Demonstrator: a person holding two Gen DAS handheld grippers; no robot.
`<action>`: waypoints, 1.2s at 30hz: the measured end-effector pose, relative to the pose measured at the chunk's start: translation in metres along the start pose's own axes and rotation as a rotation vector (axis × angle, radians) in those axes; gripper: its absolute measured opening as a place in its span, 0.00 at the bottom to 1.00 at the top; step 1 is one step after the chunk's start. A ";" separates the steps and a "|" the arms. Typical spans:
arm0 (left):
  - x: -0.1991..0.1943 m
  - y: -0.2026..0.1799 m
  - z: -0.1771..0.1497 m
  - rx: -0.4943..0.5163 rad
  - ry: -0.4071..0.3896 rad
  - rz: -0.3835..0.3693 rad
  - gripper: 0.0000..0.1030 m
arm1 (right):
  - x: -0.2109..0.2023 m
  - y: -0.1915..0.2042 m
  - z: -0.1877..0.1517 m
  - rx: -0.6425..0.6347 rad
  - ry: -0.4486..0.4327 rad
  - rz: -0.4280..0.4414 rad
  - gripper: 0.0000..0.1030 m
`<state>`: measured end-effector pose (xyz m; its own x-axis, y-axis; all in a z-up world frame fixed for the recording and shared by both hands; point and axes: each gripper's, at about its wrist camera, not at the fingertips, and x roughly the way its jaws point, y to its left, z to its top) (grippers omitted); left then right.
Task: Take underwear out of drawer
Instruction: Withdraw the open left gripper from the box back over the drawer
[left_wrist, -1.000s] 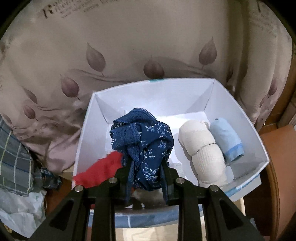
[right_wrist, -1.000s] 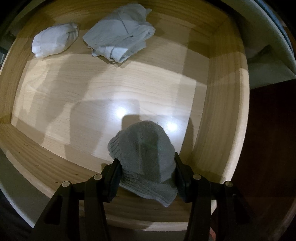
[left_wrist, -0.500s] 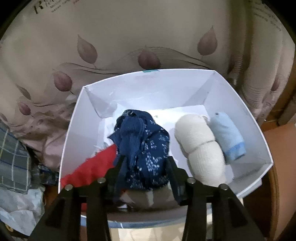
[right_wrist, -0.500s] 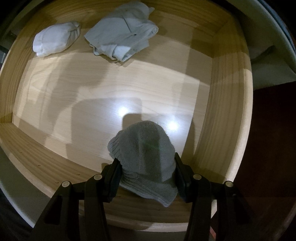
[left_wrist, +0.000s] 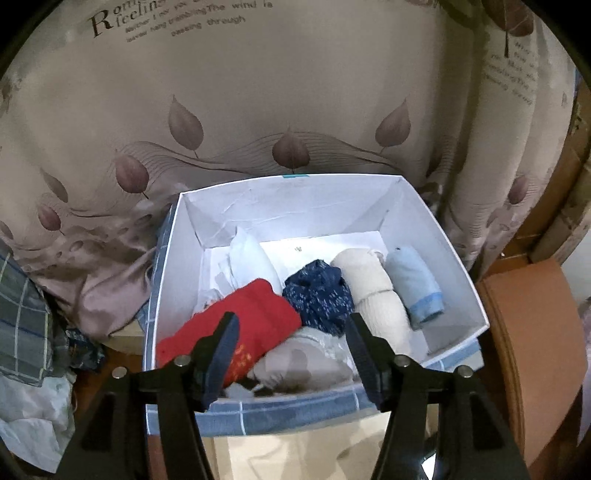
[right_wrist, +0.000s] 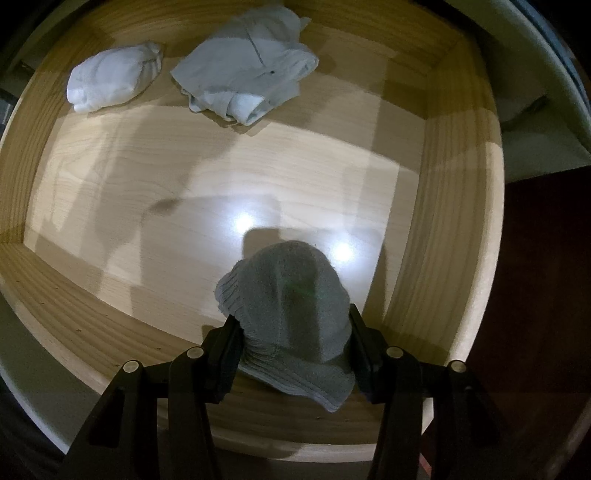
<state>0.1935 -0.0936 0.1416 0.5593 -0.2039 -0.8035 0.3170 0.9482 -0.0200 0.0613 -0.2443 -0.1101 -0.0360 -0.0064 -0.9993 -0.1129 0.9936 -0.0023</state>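
My left gripper is open and empty above the near side of a white box. In the box lie the navy floral underwear, a red piece, a cream roll, a light blue roll, a grey piece and a white piece. My right gripper is shut on a grey knit garment above the wooden drawer. A white roll and a pale folded garment lie at the drawer's far side.
A leaf-patterned curtain hangs behind the box. Plaid cloth is heaped at the left. A brown wooden surface lies to the right of the box. Dark floor lies right of the drawer.
My left gripper has opened and let go of the navy floral underwear, which now lies in the box, and has drawn back. My right gripper still holds the grey garment, nearly unmoved.
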 end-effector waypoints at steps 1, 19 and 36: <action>-0.006 0.001 -0.002 0.007 -0.005 0.004 0.59 | -0.001 0.001 0.000 -0.002 -0.003 -0.003 0.47; -0.025 0.042 -0.133 0.118 0.062 0.163 0.59 | -0.010 0.008 -0.002 -0.011 -0.063 0.006 0.47; 0.040 0.057 -0.229 -0.127 0.133 0.239 0.59 | -0.039 -0.003 -0.018 0.010 -0.246 0.054 0.47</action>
<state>0.0583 0.0087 -0.0277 0.4985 0.0543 -0.8652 0.0857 0.9901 0.1116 0.0452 -0.2486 -0.0700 0.2012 0.0734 -0.9768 -0.1080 0.9928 0.0524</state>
